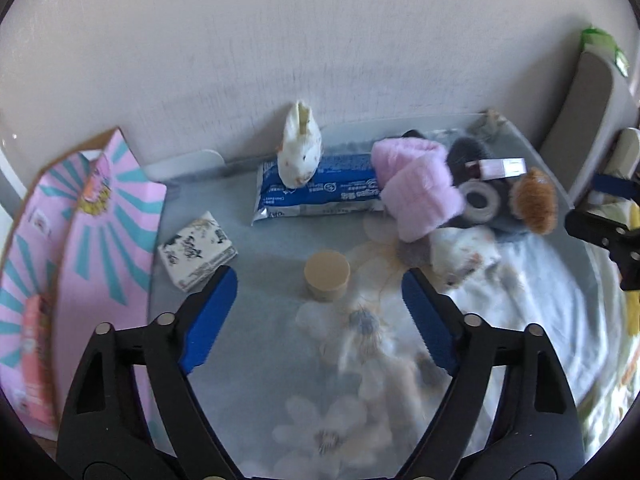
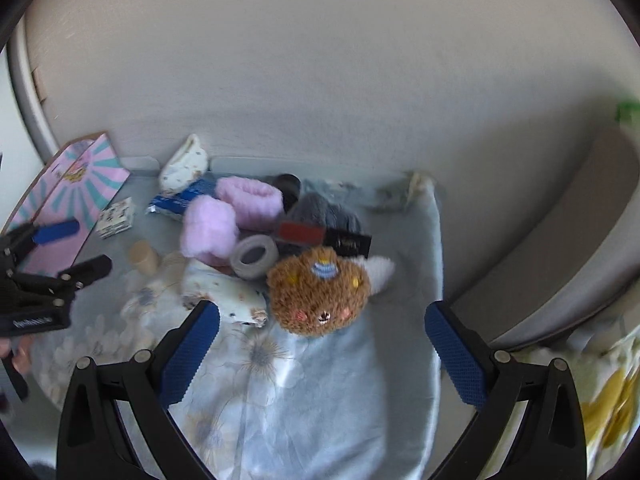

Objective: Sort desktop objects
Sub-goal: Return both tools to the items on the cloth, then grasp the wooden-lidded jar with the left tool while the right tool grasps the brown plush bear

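- A pale blue floral cloth [image 1: 280,380], smooth and faintly glossy, covers the surface against a plain off-white wall [image 1: 320,40]; clutter is heaped along its far edge.
- The left gripper [image 1: 318,286], black with ribbed blue pads [image 1: 208,320], stands with its jaws apart and nothing between them; just beyond its tips sits a short tan cylinder [image 1: 327,276] with a flat matte top.
- The right gripper [image 2: 322,318] is likewise spread wide and empty, its pads flanking a round brown plush toy [image 2: 318,292] that lies beyond the tips, shaggy, with an embroidered face turned toward the camera.
- A fluffy pink fabric roll [image 1: 416,188] leans on a long blue plastic wipes pack [image 1: 320,192], on whose left end sits a white cloth rabbit [image 1: 301,152] with upright ears and small printed specks.
- A small printed tissue packet [image 1: 196,250], squarish and black-on-white, lies to the left of the cylinder, near a pink and teal cardboard box [image 1: 100,240] with a sunburst pattern.
- A grey tape ring [image 2: 256,256] lies between the pink roll and the plush toy; behind it are a dark grey fuzzy item [image 2: 324,210] and a slim black and red rectangular box [image 2: 324,236].
- A crumpled floral cloth pouch [image 2: 224,294] lies just left of the plush toy.
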